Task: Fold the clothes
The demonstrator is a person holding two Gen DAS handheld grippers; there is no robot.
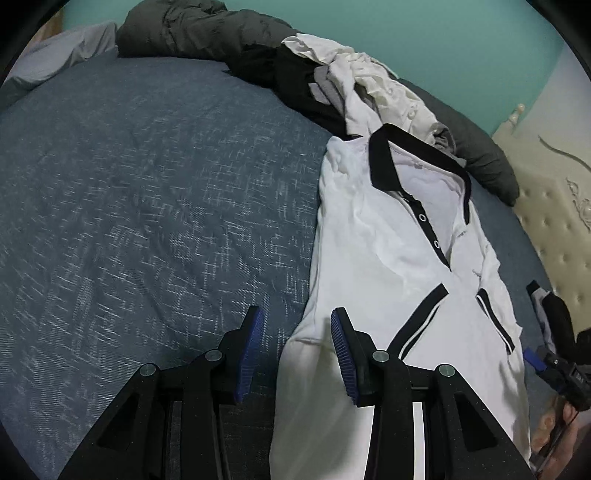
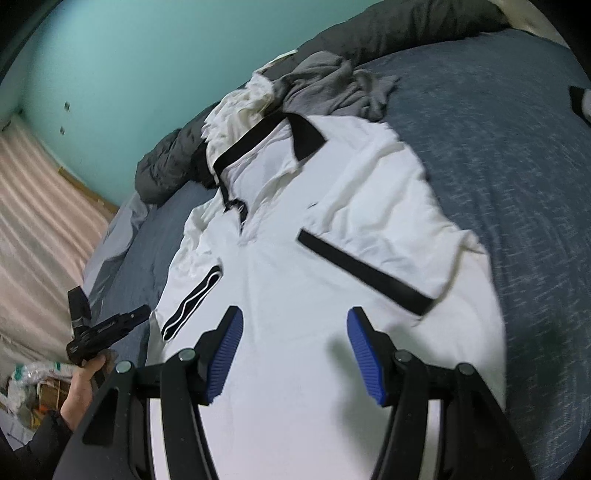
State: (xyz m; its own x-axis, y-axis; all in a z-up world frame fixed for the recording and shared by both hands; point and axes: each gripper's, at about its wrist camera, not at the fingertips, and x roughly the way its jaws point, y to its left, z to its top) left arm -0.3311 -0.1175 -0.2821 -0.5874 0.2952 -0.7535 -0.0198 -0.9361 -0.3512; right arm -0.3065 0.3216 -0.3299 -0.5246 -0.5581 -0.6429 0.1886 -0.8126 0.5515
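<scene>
A white polo shirt [image 1: 388,258] with a black collar lies face up on the blue bedspread [image 1: 147,184], both black-trimmed sleeves folded in over its chest. My left gripper [image 1: 295,314] is open above the shirt's left edge, with nothing between its pads. In the right wrist view the same shirt [image 2: 314,221] fills the middle. There my right gripper [image 2: 295,312] hovers open over its lower body, holding nothing. Each gripper shows in the other's view: the right gripper [image 1: 554,362] at the shirt's right side, the left gripper [image 2: 103,332] in a hand [image 2: 85,384] at its left.
A heap of clothes, white [image 1: 369,74] and black [image 1: 295,81], lies past the collar, with a grey garment [image 2: 332,85] beside it. A dark grey duvet [image 1: 184,33] runs along the teal wall. A cream tufted headboard [image 1: 554,221] stands at the right, a pillow [image 1: 55,55] far left.
</scene>
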